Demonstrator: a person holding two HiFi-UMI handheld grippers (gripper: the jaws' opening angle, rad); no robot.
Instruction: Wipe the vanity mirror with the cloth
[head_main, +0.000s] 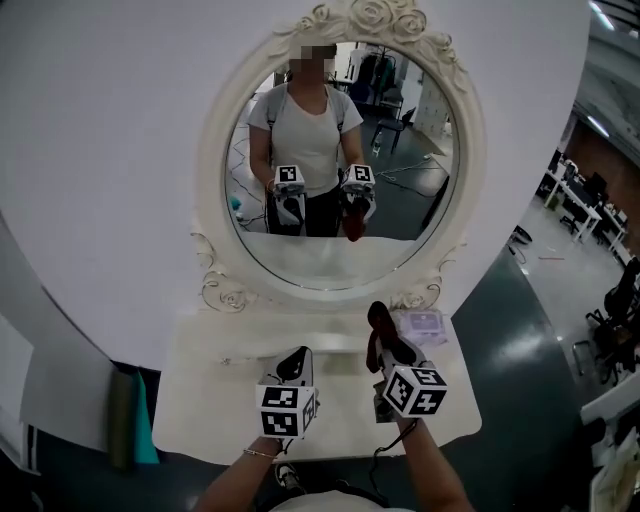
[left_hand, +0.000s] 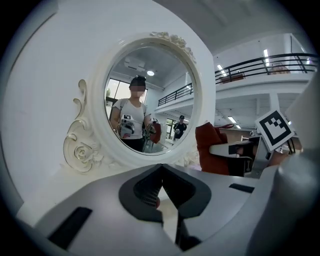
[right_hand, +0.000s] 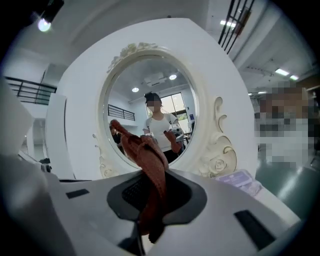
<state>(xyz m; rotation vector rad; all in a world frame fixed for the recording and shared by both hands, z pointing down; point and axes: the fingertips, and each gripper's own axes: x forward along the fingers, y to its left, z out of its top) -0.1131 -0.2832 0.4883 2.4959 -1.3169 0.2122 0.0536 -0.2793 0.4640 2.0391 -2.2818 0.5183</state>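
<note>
The oval vanity mirror (head_main: 340, 150) in an ornate white frame stands at the back of a white vanity table (head_main: 220, 400); it also fills the left gripper view (left_hand: 150, 95) and the right gripper view (right_hand: 150, 100). My right gripper (head_main: 383, 335) is shut on a dark red cloth (head_main: 380, 330), which sticks up between the jaws (right_hand: 150, 175) a short way before the glass. The cloth (left_hand: 212, 150) shows at the right of the left gripper view. My left gripper (head_main: 295, 365) hovers over the tabletop with its jaws shut and empty (left_hand: 161, 192).
A pale packet (head_main: 425, 322) lies on the table's right rear corner, seen also in the right gripper view (right_hand: 240, 179). A teal object (head_main: 143, 418) leans beside the table's left side. Desks and chairs (head_main: 600, 220) stand far right. The mirror reflects a person holding both grippers.
</note>
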